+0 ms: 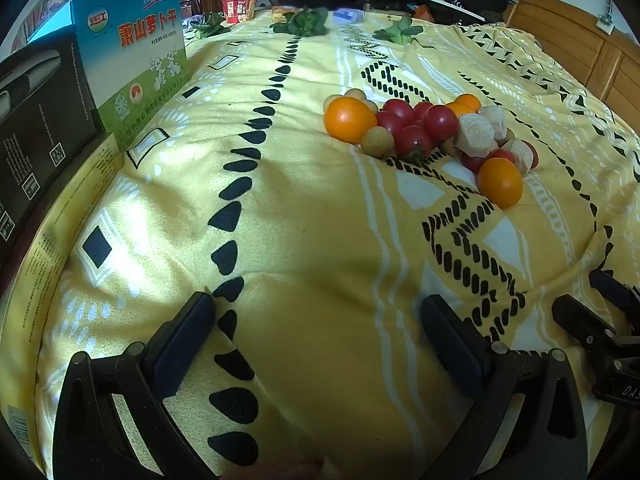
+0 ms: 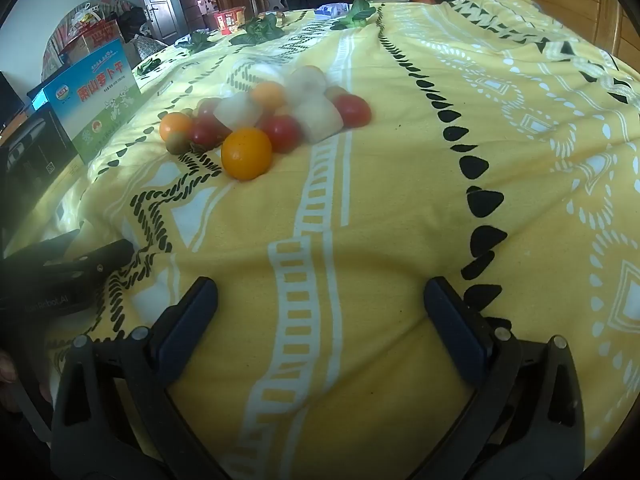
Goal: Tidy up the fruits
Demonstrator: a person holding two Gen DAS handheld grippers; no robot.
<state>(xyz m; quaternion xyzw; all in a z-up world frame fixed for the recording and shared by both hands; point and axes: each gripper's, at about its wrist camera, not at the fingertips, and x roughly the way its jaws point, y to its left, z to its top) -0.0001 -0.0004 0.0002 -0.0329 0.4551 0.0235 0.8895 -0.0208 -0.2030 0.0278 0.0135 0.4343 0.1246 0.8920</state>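
You had the fruit pile (image 1: 432,136) ahead of both tools, well apart from either, heaped together on the yellow patterned blanket (image 1: 304,240). Your left gripper (image 1: 320,344) stood with its jaws spread wide and nothing between them, only blanket showing in the gap. Your right gripper (image 2: 320,328) was the same: jaws wide, empty, tilted down toward the cloth.

From the left tool the pile lay forward and off to the right; from the right tool it lay forward and off to the left. So the heap sat between your two hands, and neither was plainly the nearer.

The nearest single piece was the orange fruit (image 2: 246,154) at the front edge of the pile, touching the red tomatoes (image 2: 282,132) behind it. It looked round, with no long axis to line up on, so I judged the approach angle mattered little. A second orange fruit (image 1: 349,119) sat at the pile's left end, toward your left tool's side. Pale husked fruits (image 1: 476,134) were packed among the tomatoes, so reaching those first risked rolling their neighbours.

Boxes (image 1: 136,52) stood along the blanket's left side, and leafy greens (image 1: 304,22) lay at its far edge.
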